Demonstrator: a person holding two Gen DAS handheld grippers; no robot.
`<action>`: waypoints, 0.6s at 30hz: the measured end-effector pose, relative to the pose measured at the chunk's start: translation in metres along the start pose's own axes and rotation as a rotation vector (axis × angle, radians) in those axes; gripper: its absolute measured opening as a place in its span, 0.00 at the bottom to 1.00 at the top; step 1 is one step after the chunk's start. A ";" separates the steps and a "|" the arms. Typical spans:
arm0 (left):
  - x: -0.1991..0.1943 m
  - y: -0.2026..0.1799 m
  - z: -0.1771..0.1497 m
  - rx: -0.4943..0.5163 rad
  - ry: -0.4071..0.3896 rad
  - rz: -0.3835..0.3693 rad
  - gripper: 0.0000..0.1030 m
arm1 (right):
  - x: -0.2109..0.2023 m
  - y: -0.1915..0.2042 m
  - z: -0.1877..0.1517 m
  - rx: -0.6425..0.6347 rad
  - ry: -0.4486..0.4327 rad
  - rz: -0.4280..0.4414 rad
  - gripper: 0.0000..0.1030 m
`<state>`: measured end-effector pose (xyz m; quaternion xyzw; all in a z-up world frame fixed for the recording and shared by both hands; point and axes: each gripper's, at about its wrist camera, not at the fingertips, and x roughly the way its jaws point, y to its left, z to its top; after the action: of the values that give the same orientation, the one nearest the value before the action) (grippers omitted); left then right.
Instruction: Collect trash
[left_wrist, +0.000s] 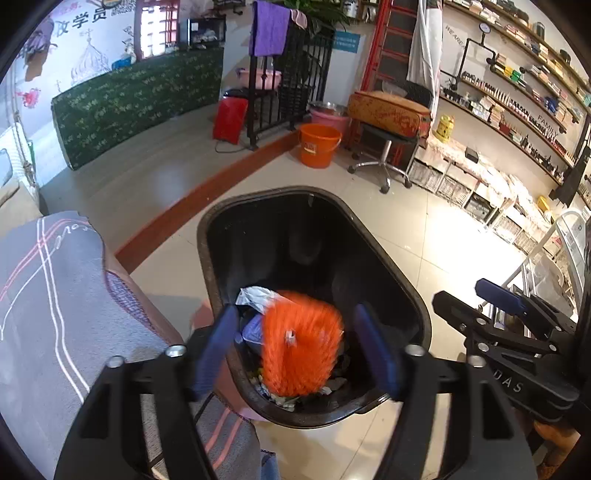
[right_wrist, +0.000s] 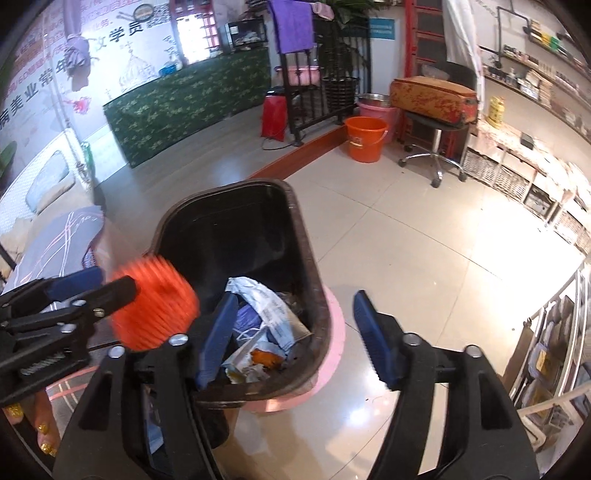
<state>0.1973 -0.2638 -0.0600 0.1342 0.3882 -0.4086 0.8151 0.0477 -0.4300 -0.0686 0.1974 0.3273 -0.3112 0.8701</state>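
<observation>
A black trash bin (left_wrist: 388, 280) stands on the shiny floor. The left gripper (left_wrist: 299, 350) hangs over the bin with its blue fingers spread wide and nothing pinched. A blurry orange ribbed thing (left_wrist: 301, 343) is between them, above the paper scraps (right_wrist: 258, 332) inside the bin. The right gripper (right_wrist: 291, 339) is over the bin's near edge, also spread wide and holding nothing.

You stand on a glossy pale tile floor (right_wrist: 424, 236) with a wooden step (left_wrist: 207, 192) crossing it toward a black railing (left_wrist: 288, 92) hung with a purple towel (left_wrist: 269, 27). A green patterned counter (left_wrist: 136, 99) lines the white wall, an orange bucket (left_wrist: 318, 144) sits near a stool (left_wrist: 384, 147), and shelves (left_wrist: 517, 99) of what look like bottles fill the right wall. Bright light glares off the tiles.
</observation>
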 end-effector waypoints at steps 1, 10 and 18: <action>-0.004 0.001 -0.001 -0.002 -0.009 0.004 0.73 | -0.001 0.000 0.000 0.005 -0.004 -0.006 0.71; -0.050 0.016 -0.014 -0.006 -0.112 0.072 0.91 | -0.026 0.018 -0.006 0.011 -0.064 0.002 0.83; -0.119 0.055 -0.059 -0.024 -0.247 0.257 0.94 | -0.064 0.082 -0.024 -0.075 -0.212 0.072 0.94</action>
<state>0.1651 -0.1309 -0.0165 0.1216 0.2699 -0.3097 0.9036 0.0539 -0.3302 -0.0297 0.1423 0.2377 -0.2864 0.9172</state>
